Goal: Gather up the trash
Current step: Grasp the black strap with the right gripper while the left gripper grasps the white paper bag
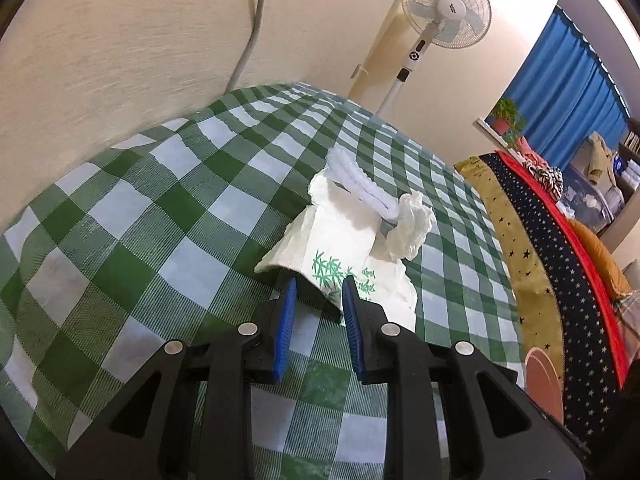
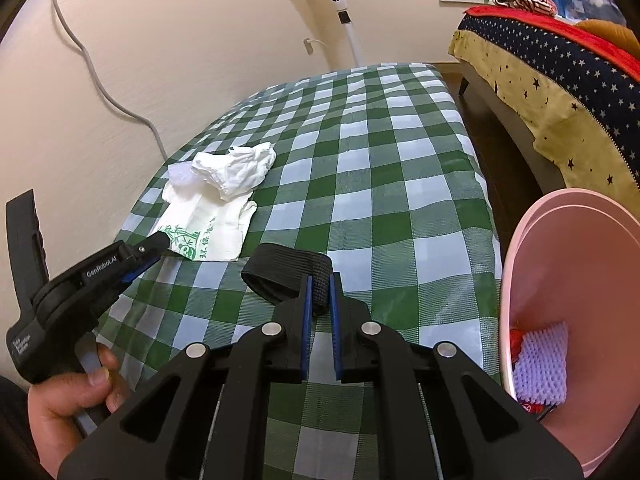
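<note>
Right fingers [image 2: 320, 280] clamp one black strap [image 2: 288, 270]; left fingers [image 1: 320, 286] parted at one printed bag [image 1: 340, 256].

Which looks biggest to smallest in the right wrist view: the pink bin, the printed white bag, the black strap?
1. pink bin, though nearness to the camera inflates it
2. printed white bag
3. black strap

My black elastic strap [image 2: 294, 272] hangs looped beside the pink bin [image 2: 560, 248]; printed bag [image 2: 208, 236], crumpled tissue [image 2: 236, 168] farther off.
</note>
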Available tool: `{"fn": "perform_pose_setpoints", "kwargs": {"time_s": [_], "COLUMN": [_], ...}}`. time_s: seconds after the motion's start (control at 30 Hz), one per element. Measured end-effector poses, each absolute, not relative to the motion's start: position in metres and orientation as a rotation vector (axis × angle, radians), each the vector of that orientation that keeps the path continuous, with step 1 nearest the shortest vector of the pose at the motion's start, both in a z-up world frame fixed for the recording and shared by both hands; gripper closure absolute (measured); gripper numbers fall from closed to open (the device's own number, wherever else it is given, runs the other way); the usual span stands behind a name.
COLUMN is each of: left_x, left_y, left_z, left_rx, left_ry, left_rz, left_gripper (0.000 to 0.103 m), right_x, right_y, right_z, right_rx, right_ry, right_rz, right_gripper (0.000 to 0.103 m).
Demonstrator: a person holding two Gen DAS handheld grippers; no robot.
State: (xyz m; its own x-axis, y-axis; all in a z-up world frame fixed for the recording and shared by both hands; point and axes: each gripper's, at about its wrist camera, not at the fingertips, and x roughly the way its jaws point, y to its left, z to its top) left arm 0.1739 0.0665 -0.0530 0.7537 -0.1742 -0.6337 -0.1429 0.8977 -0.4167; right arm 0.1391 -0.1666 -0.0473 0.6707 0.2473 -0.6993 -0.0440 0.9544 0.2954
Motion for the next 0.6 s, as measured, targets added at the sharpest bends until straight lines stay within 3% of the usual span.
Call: {"fn": "perform_pose_setpoints", "kwargs": {"time_s": [0.17,0.23,0.33,0.6], "left_x": [0.174,0.172,0.169,0.151], "left_y": [0.065,0.062,0.058,0.048], "left_z": [-0.052,-0.050,-0.044,-0.022], "left_rx": [-0.476,-0.466,-0.438,-0.371], "left_ry": [0.717,0.712,0.697,0.666], "left_rz": [-0.041,-0.052,-0.063,-0.081], "left_gripper": [0.080,0.094,0.098,0.101], "right_x": [0.138,0.138,0.135,0.123], "right_y": [-0.168,-0.168,-0.167,-0.169], "right_z": [-0.046,-0.044,-0.040,-0.025], "right_rx": [0.259,0.257,0.254,0.233], "right_ry": [0.815,0.810,0.797,0.752], "right_rz": [0.163,0.162,0.160,0.145], "right_gripper": [0.094,0.094,0.094,0.094]}}
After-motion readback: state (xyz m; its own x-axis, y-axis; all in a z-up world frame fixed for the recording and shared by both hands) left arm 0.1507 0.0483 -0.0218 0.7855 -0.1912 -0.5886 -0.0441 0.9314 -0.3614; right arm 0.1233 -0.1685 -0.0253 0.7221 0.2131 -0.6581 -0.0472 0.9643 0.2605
